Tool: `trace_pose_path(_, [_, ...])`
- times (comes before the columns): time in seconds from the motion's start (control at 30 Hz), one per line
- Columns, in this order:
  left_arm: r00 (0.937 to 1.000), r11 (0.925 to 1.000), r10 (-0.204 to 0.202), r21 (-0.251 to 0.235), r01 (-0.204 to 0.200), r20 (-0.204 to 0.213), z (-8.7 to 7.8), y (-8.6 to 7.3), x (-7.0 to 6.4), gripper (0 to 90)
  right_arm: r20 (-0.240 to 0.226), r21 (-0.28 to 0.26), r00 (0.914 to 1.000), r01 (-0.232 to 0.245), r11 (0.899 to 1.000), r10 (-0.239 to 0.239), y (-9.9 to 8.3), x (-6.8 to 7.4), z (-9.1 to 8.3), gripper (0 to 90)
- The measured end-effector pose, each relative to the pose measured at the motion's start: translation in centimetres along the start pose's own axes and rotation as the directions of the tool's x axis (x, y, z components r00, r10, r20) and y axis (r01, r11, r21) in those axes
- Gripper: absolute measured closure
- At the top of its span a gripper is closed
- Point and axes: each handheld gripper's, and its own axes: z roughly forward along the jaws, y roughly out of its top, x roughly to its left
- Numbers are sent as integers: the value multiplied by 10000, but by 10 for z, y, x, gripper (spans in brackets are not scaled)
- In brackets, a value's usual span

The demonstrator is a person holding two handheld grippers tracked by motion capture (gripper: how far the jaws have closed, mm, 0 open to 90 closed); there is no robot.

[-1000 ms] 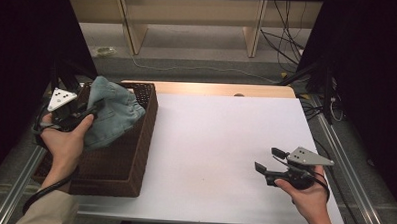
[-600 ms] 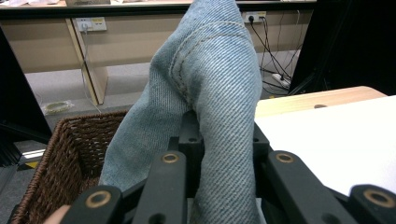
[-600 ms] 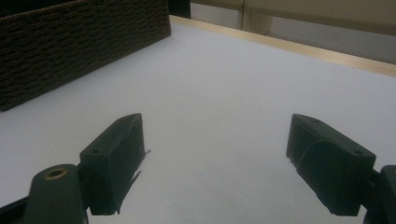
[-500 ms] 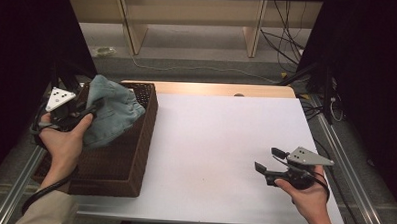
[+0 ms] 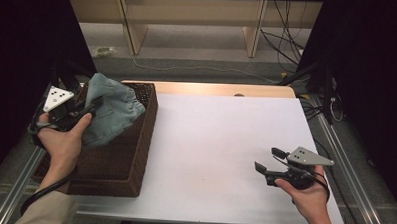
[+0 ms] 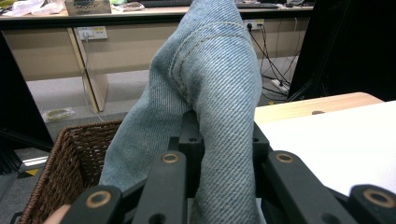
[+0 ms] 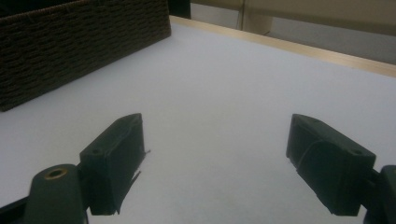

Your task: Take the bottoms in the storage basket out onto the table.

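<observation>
A piece of blue denim cloth [image 5: 112, 115] hangs over the dark wicker basket [image 5: 130, 159] at the table's left. My left gripper [image 5: 86, 108] is shut on the denim; in the left gripper view the denim [image 6: 219, 93] rises between the jaws, above the basket [image 6: 70, 163]. My right gripper [image 5: 269, 162] hovers open over the white table top [image 5: 220, 138] near the front right, with nothing between its fingers. In the right gripper view the two jaws of the right gripper [image 7: 215, 158] stand wide apart over the bare white surface.
The basket's woven side [image 7: 70, 46] lies far left of my right gripper. A wooden strip [image 5: 222, 89] runs along the table's far edge. Cables [image 5: 289, 40] and desk legs lie on the floor beyond. Metal rails [image 5: 350, 162] border the table.
The left gripper has lifted the denim slightly higher over the basket. The right gripper has stayed in place.
</observation>
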Motion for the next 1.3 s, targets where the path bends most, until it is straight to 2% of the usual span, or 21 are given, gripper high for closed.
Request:
trace_pose_path(0.57, [9998, 9999, 13, -141, -10, 205, -2, 3, -5, 758, 35, -17, 10000, -2, 10000, 2, 0, 0, 0, 202])
trace_pose_path(1.3, [9984, 9995, 236, -242, -224, 522, -4, 6, -15, 757, 35, -18, 10000, 13, 10000, -13, 0, 0, 0, 202])
